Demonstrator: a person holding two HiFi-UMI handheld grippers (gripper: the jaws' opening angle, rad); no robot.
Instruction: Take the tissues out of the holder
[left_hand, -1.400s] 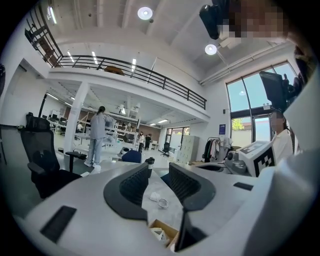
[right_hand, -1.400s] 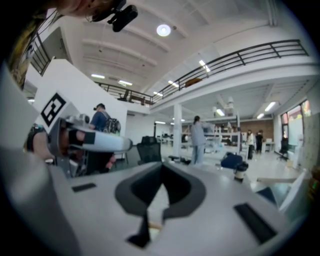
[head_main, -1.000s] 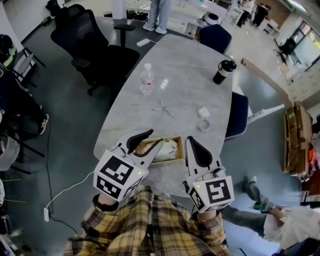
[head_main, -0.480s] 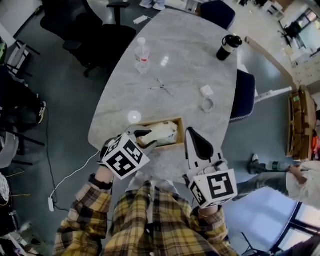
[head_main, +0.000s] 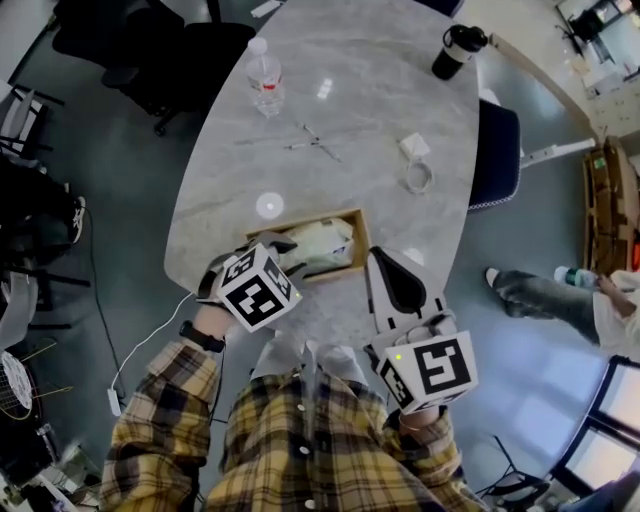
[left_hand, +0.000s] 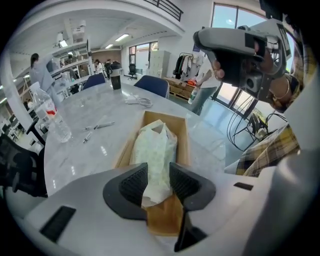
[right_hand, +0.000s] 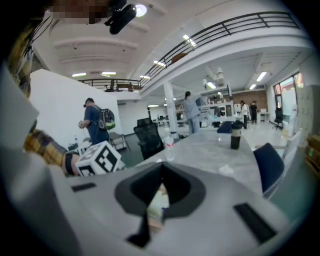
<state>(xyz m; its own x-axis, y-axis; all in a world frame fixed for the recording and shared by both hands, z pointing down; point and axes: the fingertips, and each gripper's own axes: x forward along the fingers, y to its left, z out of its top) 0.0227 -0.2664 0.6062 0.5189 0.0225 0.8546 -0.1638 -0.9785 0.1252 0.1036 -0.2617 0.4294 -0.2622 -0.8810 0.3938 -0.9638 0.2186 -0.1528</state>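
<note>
Pale-green wrapped tissue pack (left_hand: 156, 150) in the shallow wooden holder (left_hand: 183, 142) is pinched by the left gripper (left_hand: 155, 181) (right gripper (right_hand: 161, 172) closed, empty).

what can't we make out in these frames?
- Head view: jaw tips of the left gripper and near end of the tissues, under its marker cube.
- Right gripper view: holder almost entirely behind the shut right gripper; only a sliver shows.
- Head view: thin items mid-table, too small to name.
</note>
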